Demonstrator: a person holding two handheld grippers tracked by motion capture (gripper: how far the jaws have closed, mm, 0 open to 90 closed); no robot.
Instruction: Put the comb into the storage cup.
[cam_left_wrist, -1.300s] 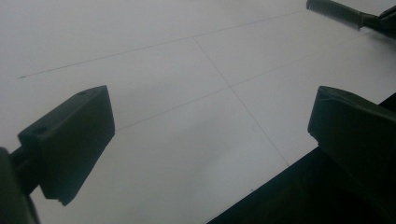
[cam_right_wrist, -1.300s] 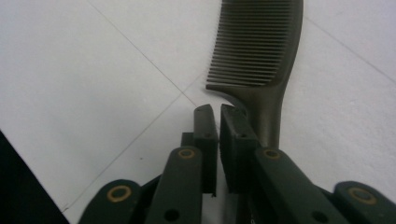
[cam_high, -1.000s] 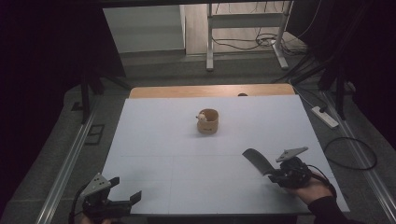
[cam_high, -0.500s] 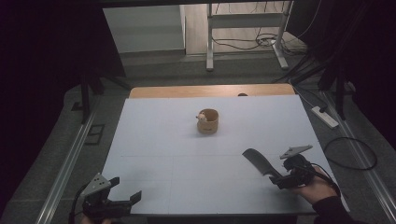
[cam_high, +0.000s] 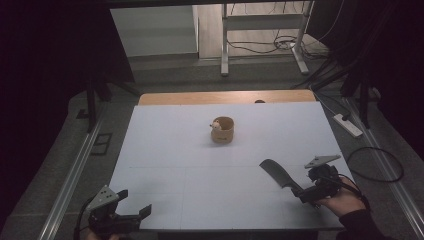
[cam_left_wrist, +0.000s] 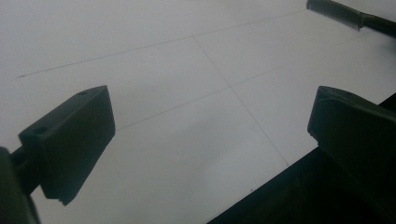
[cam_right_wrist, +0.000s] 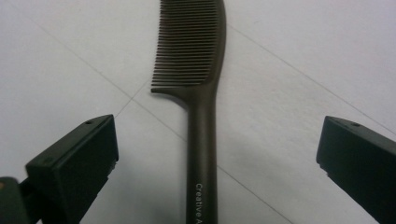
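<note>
The dark plastic long-handled comb (cam_right_wrist: 201, 93) is left lying flat on the white worktop (cam_high: 175, 150), its handle between the just-opened, wide-apart jaws of the right claw (cam_high: 299, 192), apparently released, while the left claw (cam_high: 131, 216) is held open and idle at the near edge.

My high view is dim, its surroundings nearly black. The flat white table sheet (cam_high: 175, 150) stays evenly lit. Both gripper views look soft.

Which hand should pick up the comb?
Right, probably. The right gripper has its open fingers either side of the comb handle. The left gripper sits at the table's far corner.
</note>
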